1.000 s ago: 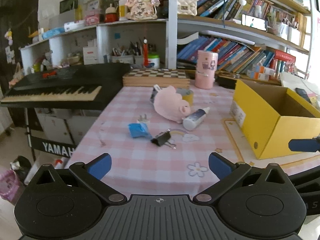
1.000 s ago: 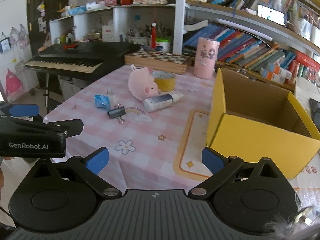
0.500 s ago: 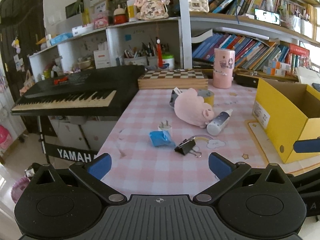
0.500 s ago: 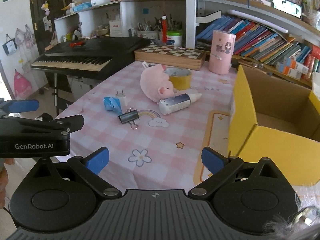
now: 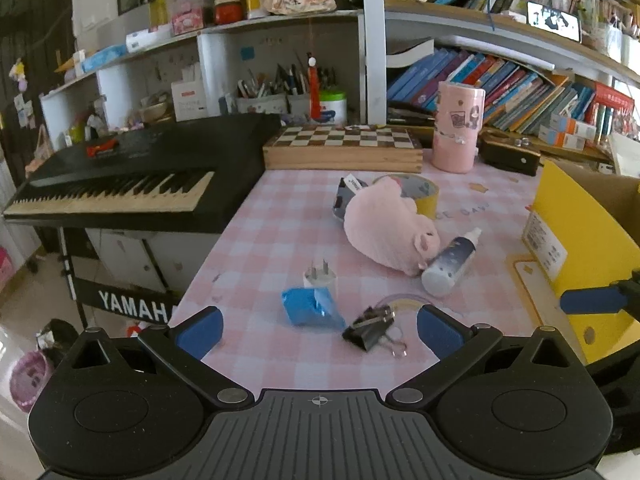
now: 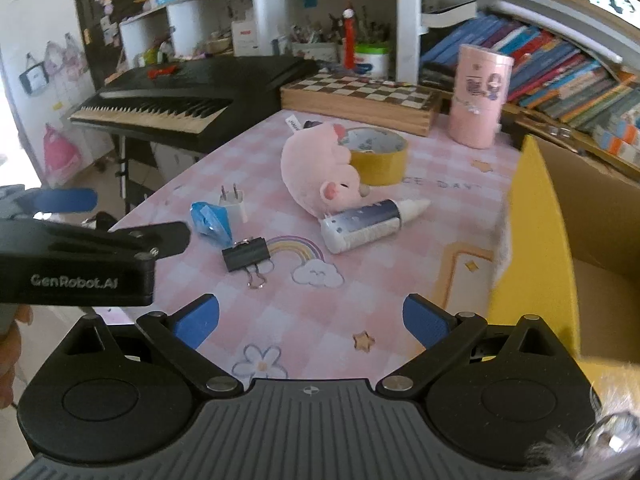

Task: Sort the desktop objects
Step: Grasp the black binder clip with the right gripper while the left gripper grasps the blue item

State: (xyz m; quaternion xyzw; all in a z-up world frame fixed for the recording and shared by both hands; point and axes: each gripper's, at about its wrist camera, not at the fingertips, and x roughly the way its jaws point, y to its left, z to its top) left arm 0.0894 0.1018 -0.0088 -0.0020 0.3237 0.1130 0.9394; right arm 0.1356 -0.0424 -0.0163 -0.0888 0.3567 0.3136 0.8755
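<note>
Clutter sits bunched in the middle of both views on the pink checked table, probably so each piece can be lifted singly into the yellow box that stands open at the right edge of the frame, within easy reach. Lowest in the left wrist view lie the black binder clip and the blue wrapper, with the white plug just behind; higher up, the pink plush pig leans against the yellow tape roll, and the spray bottle touches its snout. The left gripper hangs low over clip and wrapper with its jaws spread wide, holding nothing, which suggests those come first. The right gripper is likewise wide apart and empty, poised nearer the box.
</note>
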